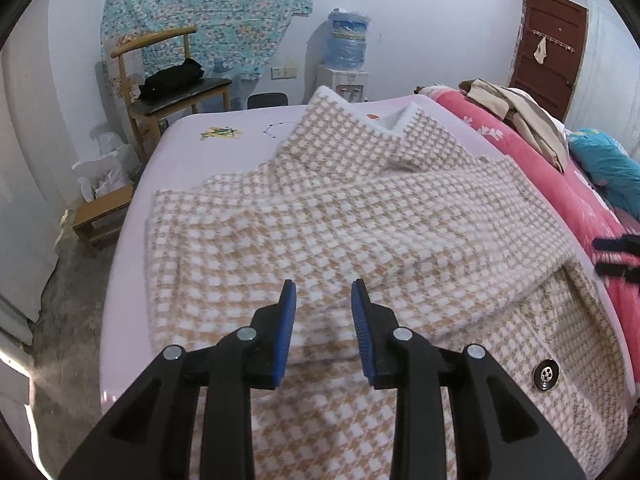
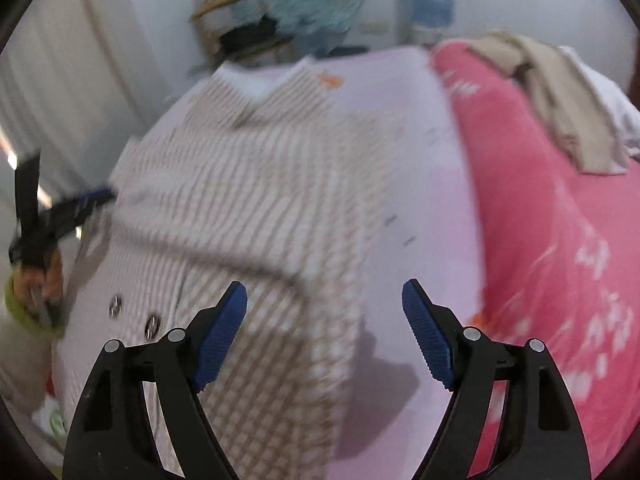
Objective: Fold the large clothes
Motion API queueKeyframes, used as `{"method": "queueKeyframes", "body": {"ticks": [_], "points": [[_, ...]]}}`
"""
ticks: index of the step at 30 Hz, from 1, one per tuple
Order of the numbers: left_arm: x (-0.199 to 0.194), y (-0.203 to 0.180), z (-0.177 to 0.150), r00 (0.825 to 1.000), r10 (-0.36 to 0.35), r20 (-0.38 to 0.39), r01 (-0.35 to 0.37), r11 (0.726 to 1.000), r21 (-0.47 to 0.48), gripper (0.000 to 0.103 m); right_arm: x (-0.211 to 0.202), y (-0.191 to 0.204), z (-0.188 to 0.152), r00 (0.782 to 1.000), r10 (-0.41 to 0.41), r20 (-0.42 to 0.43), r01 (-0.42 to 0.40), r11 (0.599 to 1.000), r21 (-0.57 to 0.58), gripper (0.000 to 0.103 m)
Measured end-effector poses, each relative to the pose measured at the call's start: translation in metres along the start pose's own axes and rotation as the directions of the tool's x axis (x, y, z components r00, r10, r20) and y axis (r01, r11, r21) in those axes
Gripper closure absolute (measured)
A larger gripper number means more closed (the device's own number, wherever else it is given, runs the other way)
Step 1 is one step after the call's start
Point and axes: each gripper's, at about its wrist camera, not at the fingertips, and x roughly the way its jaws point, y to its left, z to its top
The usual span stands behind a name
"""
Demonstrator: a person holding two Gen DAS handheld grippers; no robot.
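Observation:
A large beige-and-white houndstooth coat (image 1: 360, 216) lies spread on the pale pink bed sheet (image 1: 132, 280), with one side folded over its body and its white-lined collar at the far end. A metal snap (image 1: 545, 376) shows on the near right. My left gripper (image 1: 323, 292) hovers over the coat's near part, jaws parted and empty. In the blurred right wrist view, the coat (image 2: 248, 208) lies left of centre. My right gripper (image 2: 324, 300) is wide open and empty above the coat's right edge. The left gripper (image 2: 60, 216) shows at the far left there.
A pink floral quilt (image 1: 560, 184) with beige clothes (image 1: 516, 116) and a teal item (image 1: 612, 172) lies along the bed's right side. A wooden chair (image 1: 172, 92), a small stool (image 1: 100, 212), a water dispenser (image 1: 348, 52) and a brown door (image 1: 548, 48) stand beyond.

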Motion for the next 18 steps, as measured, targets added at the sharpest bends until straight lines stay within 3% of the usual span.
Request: {"method": "queueKeyframes", "body": {"ticks": [2,3,5,8,11,18], "points": [[0.002,-0.003,0.001,1.000,0.002,0.002,-0.002,1.000,0.005,0.075,0.013,0.008,-0.002,0.995,-0.100,-0.011,0.100,0.994,-0.045,0.028],[0.003,-0.004,0.001,1.000,0.006,0.004,-0.006,1.000,0.008,0.075,0.021,0.012,-0.002,0.978,-0.210,0.002,0.210,0.975,-0.080,0.030],[0.003,-0.002,0.002,1.000,0.024,0.014,-0.024,1.000,0.010,0.075,0.020,0.012,-0.003,0.944,-0.328,0.040,0.330,0.938,-0.108,0.041],[0.002,0.009,0.000,0.999,0.041,0.016,-0.041,0.999,-0.011,0.075,0.009,-0.004,-0.004,0.956,-0.287,0.069,0.288,0.957,-0.018,0.041],[0.003,0.023,-0.003,0.998,0.056,0.007,-0.055,0.998,-0.040,0.075,0.001,-0.014,-0.007,0.945,-0.311,0.099,0.310,0.950,0.028,0.041],[0.007,0.032,-0.007,0.997,0.075,0.002,-0.075,0.996,-0.054,0.075,0.007,-0.047,-0.013,0.947,-0.316,0.066,0.303,0.941,0.153,0.041]]}}
